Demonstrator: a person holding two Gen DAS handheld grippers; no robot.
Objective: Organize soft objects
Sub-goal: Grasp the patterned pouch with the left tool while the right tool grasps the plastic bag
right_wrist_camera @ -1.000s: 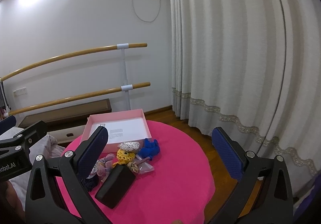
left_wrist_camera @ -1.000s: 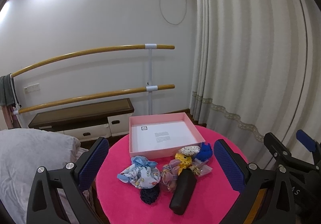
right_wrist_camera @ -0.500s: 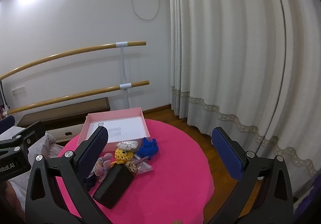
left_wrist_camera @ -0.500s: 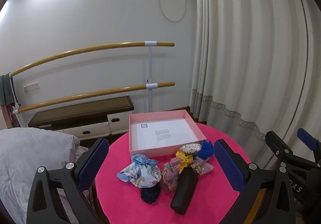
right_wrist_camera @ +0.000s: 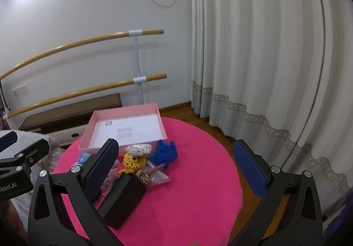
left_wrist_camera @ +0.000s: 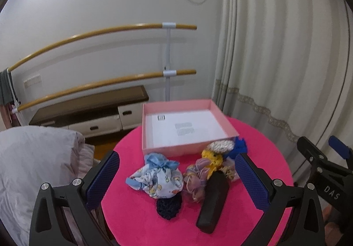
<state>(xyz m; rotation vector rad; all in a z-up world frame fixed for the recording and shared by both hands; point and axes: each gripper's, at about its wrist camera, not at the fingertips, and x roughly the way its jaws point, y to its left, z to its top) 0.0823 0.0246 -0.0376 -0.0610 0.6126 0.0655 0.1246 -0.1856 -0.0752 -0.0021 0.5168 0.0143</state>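
On a round table covered in bright pink cloth (left_wrist_camera: 136, 219), an open pink box (left_wrist_camera: 176, 150) with a white floor sits at the far side, holding only printed labels. Just in front of its near wall lies a loose cluster of soft objects: a pale blue printed pouch (left_wrist_camera: 157, 178) tied with a blue bow, a dark navy knitted piece (left_wrist_camera: 168, 207) touching its near edge, a mauve gauzy scrunchie (left_wrist_camera: 196, 179), a yellow crocheted item (right_wrist_camera: 133, 161), a white beaded piece (right_wrist_camera: 138, 149) against the box wall, and a blue fabric piece (right_wrist_camera: 165, 153) at the right end. A black rectangular case (right_wrist_camera: 122, 198) lies tilted at the near edge of the cluster, touching the scrunchie; beside it is what appears to be a small clear bag (right_wrist_camera: 157, 176) with a tan scrunchie, though blur makes this uncertain.

Left gripper (left_wrist_camera: 176, 182): jaws spread wide, nothing between the blue pads, held above the pouch and case. Right gripper (right_wrist_camera: 176, 171): jaws likewise spread wide and empty, held over the table's right half, its left finger (right_wrist_camera: 101, 168) overlapping the cluster in view. Behind the table stand two wooden barre rails (left_wrist_camera: 106, 32), a low cabinet (left_wrist_camera: 92, 113) and cream curtains (right_wrist_camera: 264, 58).
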